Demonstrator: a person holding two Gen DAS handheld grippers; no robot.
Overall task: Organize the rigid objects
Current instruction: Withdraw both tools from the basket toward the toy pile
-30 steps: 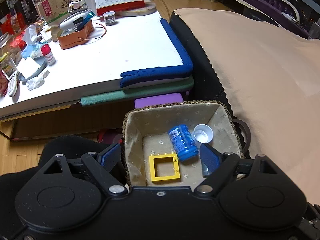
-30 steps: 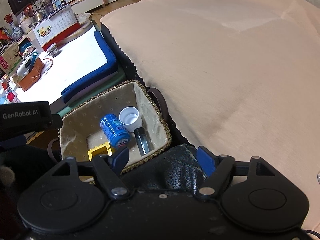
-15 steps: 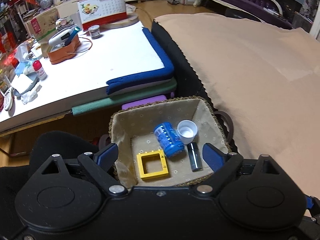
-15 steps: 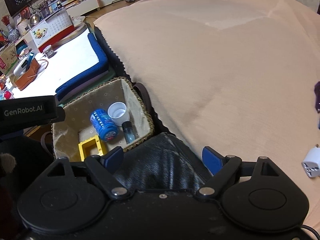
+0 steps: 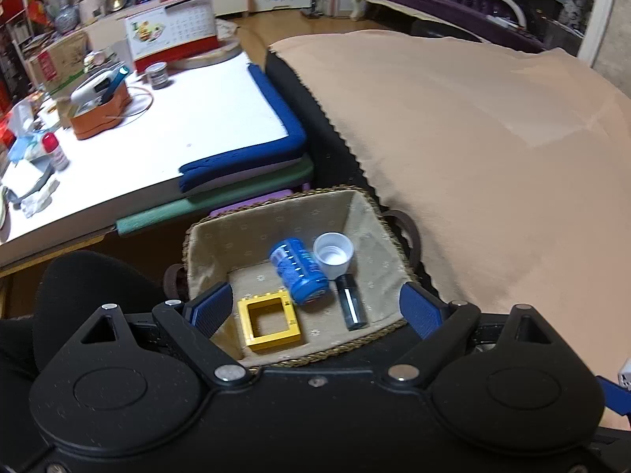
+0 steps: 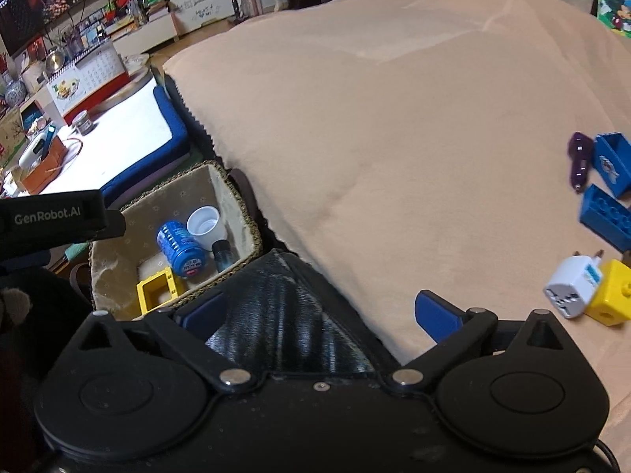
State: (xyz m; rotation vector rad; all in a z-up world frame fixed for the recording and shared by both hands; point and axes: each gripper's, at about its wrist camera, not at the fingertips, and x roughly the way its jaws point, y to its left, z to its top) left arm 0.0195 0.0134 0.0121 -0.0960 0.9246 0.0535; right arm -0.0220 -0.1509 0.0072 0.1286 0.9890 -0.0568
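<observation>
A woven basket (image 5: 205, 232) (image 6: 252, 228) lined with cloth holds a yellow square frame (image 5: 272, 321) (image 6: 155, 289), a blue can (image 5: 299, 272) (image 6: 179, 244) on its side, a white cup (image 5: 333, 254) (image 6: 205, 226) and a small dark bottle (image 5: 350, 305) (image 6: 224, 256). My left gripper (image 5: 315, 309) hangs open above the basket with nothing between its fingers. My right gripper (image 6: 319, 311) is over the black cushion edge, its jaws opening wide and empty. On the beige blanket at right lie a white plug adapter (image 6: 572, 291), a yellow block (image 6: 611, 295), blue bricks (image 6: 605, 216) and a purple item (image 6: 579, 159).
A low white table (image 5: 189, 118) with a calendar (image 5: 173, 35), an orange holder (image 5: 100, 112) and clutter stands left of the basket. The beige blanket (image 6: 394, 118) covers a wide raised surface on the right. The left gripper's body (image 6: 55, 216) shows at the left of the right wrist view.
Both grippers drew back and to the right from the basket. The dark bottle now lies in the basket. The right jaws widened, and the toys on the blanket came into view.
</observation>
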